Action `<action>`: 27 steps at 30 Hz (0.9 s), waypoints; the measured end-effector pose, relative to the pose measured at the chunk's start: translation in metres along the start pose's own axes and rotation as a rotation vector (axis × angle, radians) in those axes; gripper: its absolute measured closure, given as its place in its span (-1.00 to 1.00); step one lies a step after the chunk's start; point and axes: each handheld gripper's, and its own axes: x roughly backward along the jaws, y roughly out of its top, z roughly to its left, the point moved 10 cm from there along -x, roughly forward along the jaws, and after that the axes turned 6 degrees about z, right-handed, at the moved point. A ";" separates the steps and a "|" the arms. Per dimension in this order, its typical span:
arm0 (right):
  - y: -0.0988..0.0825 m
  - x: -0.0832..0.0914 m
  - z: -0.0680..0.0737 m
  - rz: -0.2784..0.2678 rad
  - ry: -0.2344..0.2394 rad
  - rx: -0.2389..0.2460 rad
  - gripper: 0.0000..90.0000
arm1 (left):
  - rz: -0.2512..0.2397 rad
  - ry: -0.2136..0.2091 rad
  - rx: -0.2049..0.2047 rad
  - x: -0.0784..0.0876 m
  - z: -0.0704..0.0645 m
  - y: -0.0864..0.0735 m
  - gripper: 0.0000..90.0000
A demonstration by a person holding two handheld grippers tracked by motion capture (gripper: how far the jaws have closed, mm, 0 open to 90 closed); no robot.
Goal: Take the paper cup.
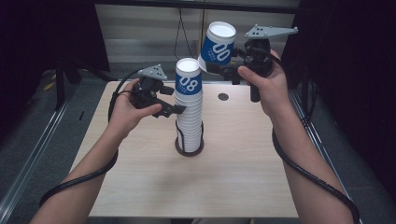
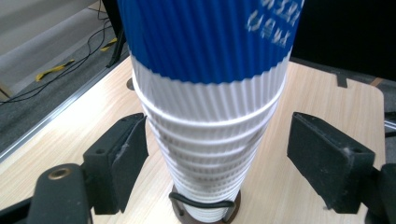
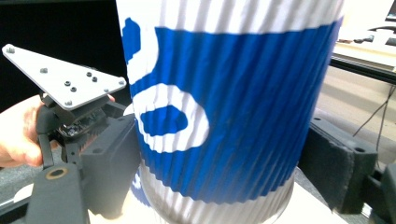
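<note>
The stack of ribbed paper cups (image 1: 189, 112) stands upright on the wooden table (image 1: 233, 186), its long axis vertical, all cups upside down with bases up. It sits in a dark round holder (image 1: 189, 149) with wire uprights, just above the table's centre. The top cup of the stack carries a blue band with white digits; the cups below show white ribs alone.

A single blue-and-white paper cup (image 1: 218, 44) is held in the air at about 1 o'clock from the stack, well above it. It too is inverted, base uppermost, but tilted: its base leans toward 1 o'clock and its open rim faces down toward 7 o'clock, near the stack's top.

The right gripper (image 1: 229, 70) is clamped on this cup; in the right gripper view both black pads (image 3: 109, 168) press the ribbed wall at its lower part. The right hand (image 1: 264, 84) is raised, forearm rising from 5 o'clock, gripper pointing toward 9 o'clock.

The left gripper (image 1: 180, 109) points level toward 3 o'clock at the stack's upper half. Its jaws stand apart on either side of the stack; in the left gripper view neither pad (image 2: 126, 158) touches the cups. The left hand (image 1: 128, 109) sits at 9 o'clock from the stack, forearm coming from 7 o'clock.
</note>
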 end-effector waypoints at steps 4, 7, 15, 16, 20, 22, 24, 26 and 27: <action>-0.005 0.007 -0.004 0.002 -0.008 0.000 -0.60 | -0.006 -0.001 0.006 0.002 0.000 -0.002 -0.57; -0.010 0.011 -0.007 0.004 -0.014 -0.005 -0.60 | -0.005 0.000 0.004 0.003 0.000 -0.005 -0.57; -0.028 0.019 -0.014 0.012 -0.027 -0.016 -0.60 | 0.006 -0.002 0.014 0.006 -0.001 -0.014 -0.58; -0.030 0.020 -0.015 0.013 -0.028 -0.017 -0.60 | 0.006 -0.005 0.012 0.006 -0.001 -0.015 -0.58; -0.039 0.023 -0.019 0.022 -0.042 -0.017 -0.60 | 0.014 -0.007 0.012 0.005 -0.001 -0.021 -0.58; -0.043 0.025 -0.020 0.020 -0.037 -0.023 -0.60 | 0.016 -0.006 0.012 0.005 -0.001 -0.024 -0.58; -0.047 0.026 -0.021 0.021 -0.038 -0.025 -0.60 | 0.019 -0.011 0.017 0.003 -0.002 -0.027 -0.58; -0.055 0.028 -0.022 0.028 -0.038 -0.028 -0.60 | 0.026 -0.011 0.012 0.003 -0.002 -0.030 -0.58; -0.055 0.028 -0.022 0.028 -0.038 -0.028 -0.60 | 0.026 -0.011 0.015 0.002 -0.002 -0.031 -0.58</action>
